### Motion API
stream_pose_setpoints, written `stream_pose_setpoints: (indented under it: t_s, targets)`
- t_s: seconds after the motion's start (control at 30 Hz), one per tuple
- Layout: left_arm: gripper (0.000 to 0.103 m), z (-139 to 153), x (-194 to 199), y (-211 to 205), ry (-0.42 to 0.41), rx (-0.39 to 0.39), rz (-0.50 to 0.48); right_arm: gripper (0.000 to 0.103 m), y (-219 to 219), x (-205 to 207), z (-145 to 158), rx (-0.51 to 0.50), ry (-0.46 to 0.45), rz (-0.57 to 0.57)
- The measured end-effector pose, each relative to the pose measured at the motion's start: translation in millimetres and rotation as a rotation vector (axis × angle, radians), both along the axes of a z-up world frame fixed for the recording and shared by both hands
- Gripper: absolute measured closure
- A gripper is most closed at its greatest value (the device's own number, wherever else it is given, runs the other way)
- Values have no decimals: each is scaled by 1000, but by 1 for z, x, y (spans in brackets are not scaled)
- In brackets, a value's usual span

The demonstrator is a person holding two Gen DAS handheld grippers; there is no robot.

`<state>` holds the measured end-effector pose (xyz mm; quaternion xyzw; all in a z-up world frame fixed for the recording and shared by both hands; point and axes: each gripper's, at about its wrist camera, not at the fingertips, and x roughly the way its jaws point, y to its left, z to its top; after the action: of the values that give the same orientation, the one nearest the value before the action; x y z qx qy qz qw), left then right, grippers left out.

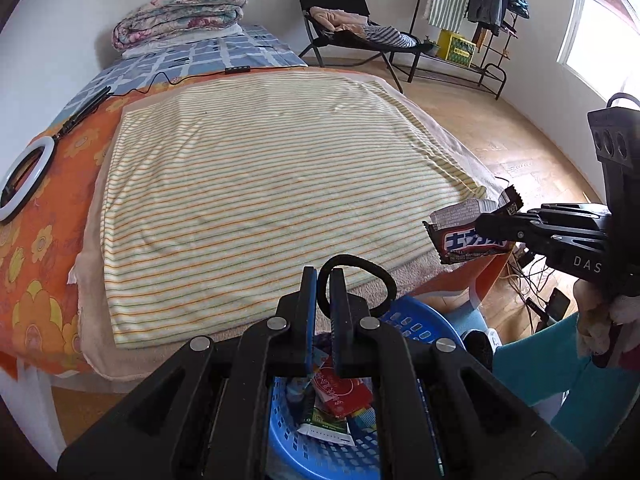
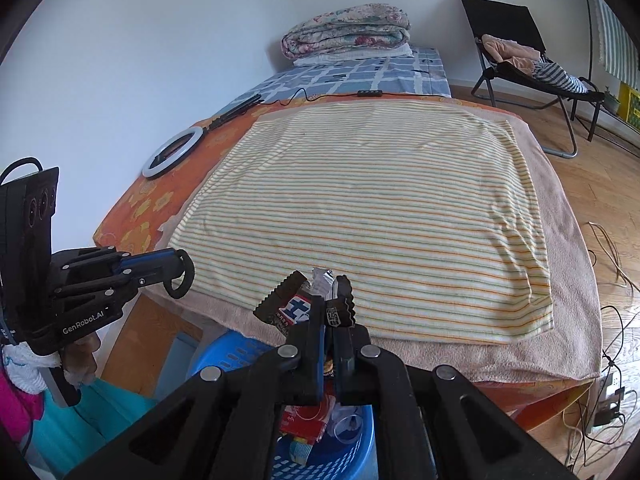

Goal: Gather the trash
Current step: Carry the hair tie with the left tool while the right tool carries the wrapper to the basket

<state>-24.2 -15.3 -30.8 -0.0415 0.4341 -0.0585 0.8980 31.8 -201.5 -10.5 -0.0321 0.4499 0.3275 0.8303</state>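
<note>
Above the blue basket [image 1: 404, 316] (already holding wrappers) at the bed's foot, your left gripper [image 1: 323, 280] pinches a black hair tie [image 1: 384, 276] in closed fingers; your right gripper [image 2: 328, 316] clamps a chocolate wrapper [image 2: 294, 308].

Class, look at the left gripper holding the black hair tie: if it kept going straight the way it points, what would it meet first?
Probably the blue basket of wrappers right below the left gripper and its hair tie; depth is uncertain.
</note>
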Motion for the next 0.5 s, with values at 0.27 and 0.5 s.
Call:
stream_pose_setpoints:
  t_s: [0.27, 0.5]
  targets:
    - [99, -31, -19, 0, 64, 2, -2, 102, 4, -30, -23, -46, 24, 50]
    - [99, -56, -31, -2, 118, 4, -7, 102, 10, -46, -43, -71, 57, 86]
